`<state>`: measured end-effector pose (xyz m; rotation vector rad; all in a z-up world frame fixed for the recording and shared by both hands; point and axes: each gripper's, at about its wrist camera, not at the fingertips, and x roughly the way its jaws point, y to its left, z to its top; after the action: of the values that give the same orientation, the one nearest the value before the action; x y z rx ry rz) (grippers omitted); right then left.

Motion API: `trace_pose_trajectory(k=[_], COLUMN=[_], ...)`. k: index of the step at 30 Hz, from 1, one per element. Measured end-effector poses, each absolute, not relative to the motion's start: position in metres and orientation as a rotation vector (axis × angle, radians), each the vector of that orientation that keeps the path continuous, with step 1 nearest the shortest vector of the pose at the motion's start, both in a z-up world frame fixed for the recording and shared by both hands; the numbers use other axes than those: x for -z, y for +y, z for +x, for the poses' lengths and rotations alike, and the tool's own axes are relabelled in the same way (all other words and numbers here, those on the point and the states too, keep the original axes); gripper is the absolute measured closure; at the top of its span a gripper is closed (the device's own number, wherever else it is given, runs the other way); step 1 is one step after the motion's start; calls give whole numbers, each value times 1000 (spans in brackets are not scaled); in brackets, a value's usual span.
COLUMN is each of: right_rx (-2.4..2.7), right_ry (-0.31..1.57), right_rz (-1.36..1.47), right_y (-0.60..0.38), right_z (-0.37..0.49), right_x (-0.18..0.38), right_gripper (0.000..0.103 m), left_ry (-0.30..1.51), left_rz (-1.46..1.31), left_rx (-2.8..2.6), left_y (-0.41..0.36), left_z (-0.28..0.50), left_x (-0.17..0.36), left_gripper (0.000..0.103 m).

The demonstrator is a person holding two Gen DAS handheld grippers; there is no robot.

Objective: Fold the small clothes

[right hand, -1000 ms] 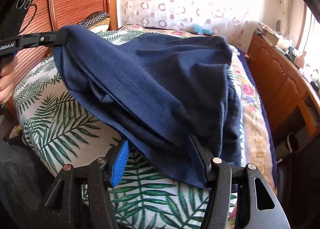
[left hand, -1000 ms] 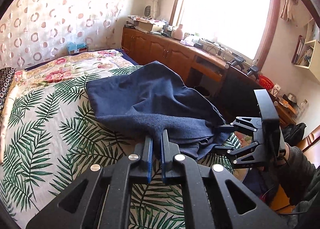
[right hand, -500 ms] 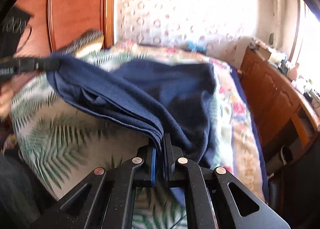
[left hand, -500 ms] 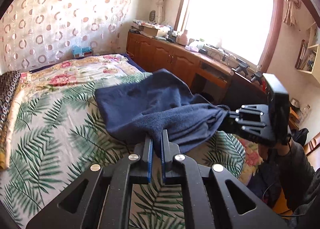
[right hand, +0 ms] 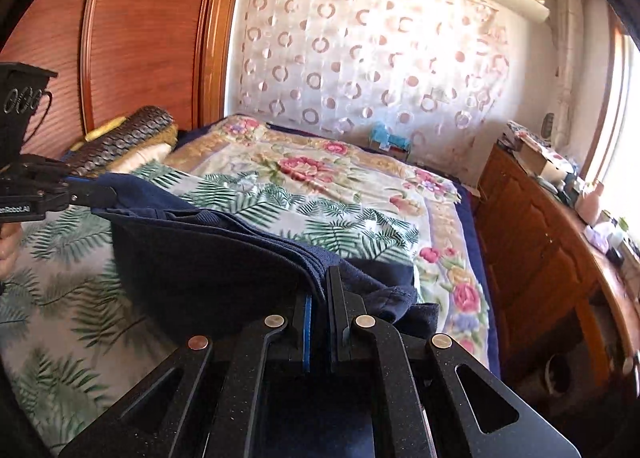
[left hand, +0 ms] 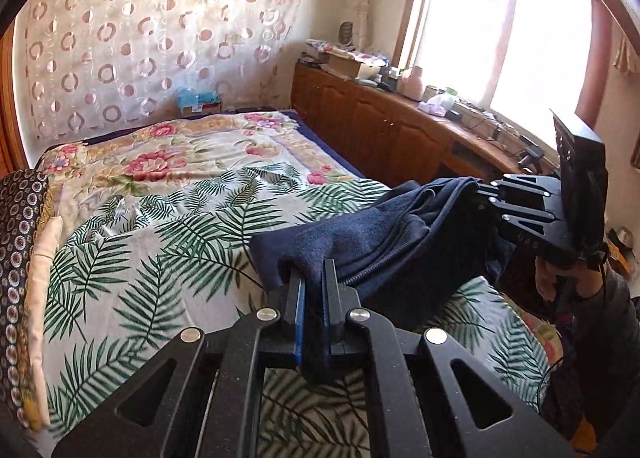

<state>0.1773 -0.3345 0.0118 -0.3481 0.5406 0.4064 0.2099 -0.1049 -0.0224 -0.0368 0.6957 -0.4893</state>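
A dark navy garment [left hand: 372,242] hangs stretched between my two grippers above the bed. In the left wrist view my left gripper [left hand: 313,276] is shut on one bunched edge of it. At the right of that view the right gripper [left hand: 486,198] clamps the other end. In the right wrist view my right gripper [right hand: 322,286] is shut on layered folds of the navy garment [right hand: 200,262], and the left gripper [right hand: 86,190] holds the far corner at the left edge. The cloth sags between them just over the palm-leaf bedspread [right hand: 72,310].
The bed carries a palm-leaf cover [left hand: 132,258] and a floral blanket [left hand: 180,150]. Patterned pillows [right hand: 128,134] lie by the wooden headboard [right hand: 132,30]. A cluttered wooden cabinet [left hand: 380,126] runs under the window. A person's hand [left hand: 560,278] grips the right tool.
The right gripper's jaws closed on the garment's edge. Both grippers then pulled back toward the bed's near side and lifted, drawing the spread cloth off the bedspread into a stretched, folded band.
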Motion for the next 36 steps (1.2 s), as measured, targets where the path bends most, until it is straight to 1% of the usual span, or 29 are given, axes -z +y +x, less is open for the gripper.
trace_pose_trajectory(k=[8,9,10,11,12,13,14,15,16,18,22,24,25,29,33,36], right_rx=[-429,-431,-430,-428,-425,-416,-406,-395,-391,-393,-346,-341,-343,-314,-251,-263], right_ry=[622,633,647,658,663,662,659,662,669,653,620,628,637,644,628,616], right_rz=[-325,-309,-297,-285,-271,-258,-236,-203,-158,-128,-190,-212,-225,-268,-236,-212], right_y=[-329,-330,-331,-333,-335,-335,-337,-340,-343,-344,-335,-329,-325,-318,-328,-331], right_z=[241,244,249,252,255,254,255,257,260,262,267,268,270,275,282,271], right_x=[-3,-2,-3,-3,-4,-9,-13,-18,-24,-34,-53,-58,-60,-63,-69,-76], right_gripper=[97,97,97,95,88,84,76,72,71,65,63,51,50,50,50,50], left_ry=[768,771,762,749,735,720,712,715,717,720,742,767,789,829,839,842], left_rz=[-33,-29,-20,-12,-6,-10,-17,-20,-20,-4,36,42,45,85,101,92], left_rx=[463,462,455,442,428,431,442,446,451,471,463,455,456,452,459,459], left_y=[-109,-109,-109,-109,-109,-106,-104,-103,-103,-105,-111,-113,-114,-122,-126,-126], left_z=[253,255,257,256,256,256,257,258,259,259,262,266,269,271,269,271], left_x=[49,51,52,52,51,51,51,50,50,51,61,67,73,84,91,91], left_gripper=[95,92,85,79,64,56,53,44,31,23,23,23,23,23,23,23])
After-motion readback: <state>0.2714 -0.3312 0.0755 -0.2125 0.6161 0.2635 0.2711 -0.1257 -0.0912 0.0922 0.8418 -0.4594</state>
